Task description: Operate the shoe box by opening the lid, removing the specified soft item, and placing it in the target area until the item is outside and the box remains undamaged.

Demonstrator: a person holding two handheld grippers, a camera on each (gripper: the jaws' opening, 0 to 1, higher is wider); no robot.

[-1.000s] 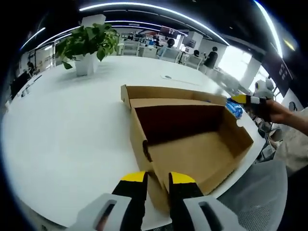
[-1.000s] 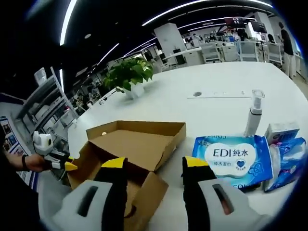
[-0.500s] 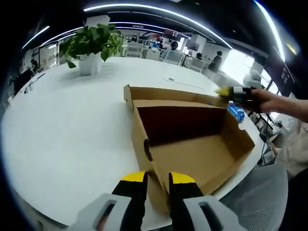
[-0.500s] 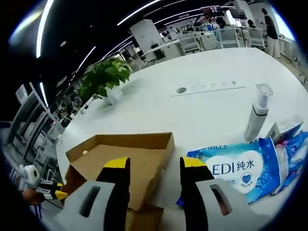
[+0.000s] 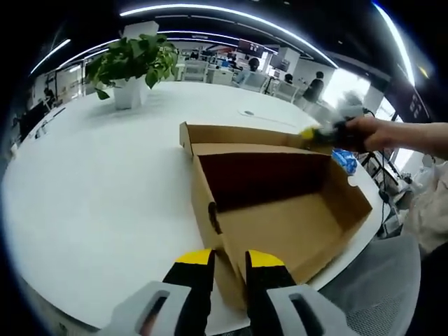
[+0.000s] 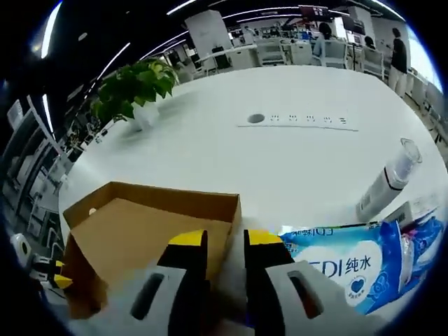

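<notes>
We are in a large open office with strip lights overhead, working at a broad white table (image 5: pixel 105 189).

The brown cardboard shoe box (image 5: pixel 280 210) lies open near the table's edge, its tray bare inside, with the hinged lid (image 6: pixel 150 224) folded back flat beside it. The soft item, a blue and white pack of wet wipes (image 6: pixel 350 255) printed with "EDI", rests on the table just beside the lid, outside the box; in the left gripper view a bit of blue (image 5: pixel 341 159) peeks past the box's far rim.

Our left gripper (image 5: pixel 229 262), with its yellow-tipped black jaws drawn nearly together with nothing between them, sits at the near corner of the box. Our right gripper (image 6: pixel 215 241) has its jaws closed around the lid's raised front edge; in the left gripper view it (image 5: pixel 315 133) appears blurred at the far rim, held by a hand (image 5: pixel 371 133).

Farther out stand a white pump bottle (image 6: pixel 388 182) lying beside the wipes, a recessed socket strip (image 6: pixel 301 120), and a leafy green plant in a white pot (image 5: pixel 129 66).
</notes>
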